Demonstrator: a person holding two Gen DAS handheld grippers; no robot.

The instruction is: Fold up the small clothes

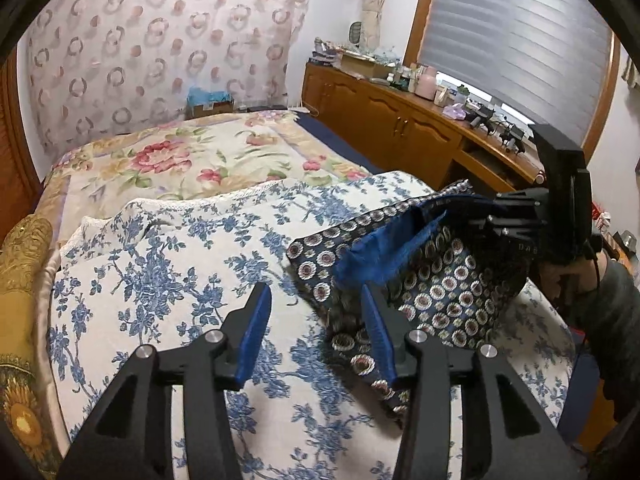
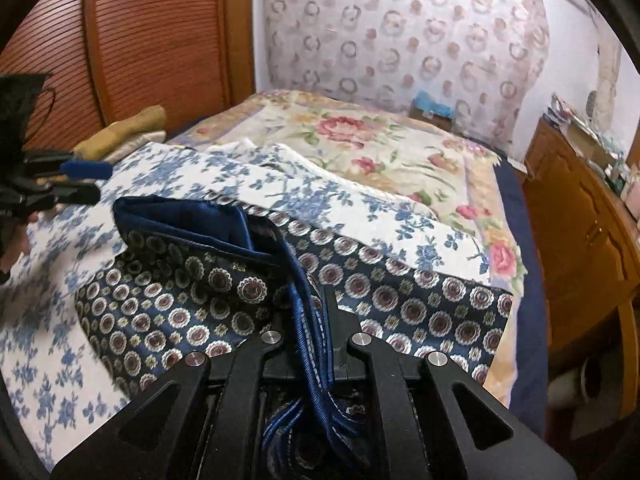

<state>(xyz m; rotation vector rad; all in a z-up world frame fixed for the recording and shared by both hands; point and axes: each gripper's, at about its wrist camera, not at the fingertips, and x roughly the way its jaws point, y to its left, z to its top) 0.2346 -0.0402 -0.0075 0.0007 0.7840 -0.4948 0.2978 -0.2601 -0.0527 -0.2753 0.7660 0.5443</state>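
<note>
1 patterned garment point(image 1: 432, 280) on bed, R claw point(image 2: 310, 320) pinching its edge, L claw point(image 1: 316, 316) spread.

The navy garment point(image 1: 436, 280) point(image 2: 224, 300), printed with round medallions and lined in solid blue, lies partly folded on the blue-floral bedspread point(image 1: 168, 280). One edge is raised off the surface (blue lining exposed, opening upward). Its blue piped hem is bunched at the raised side.
</note>
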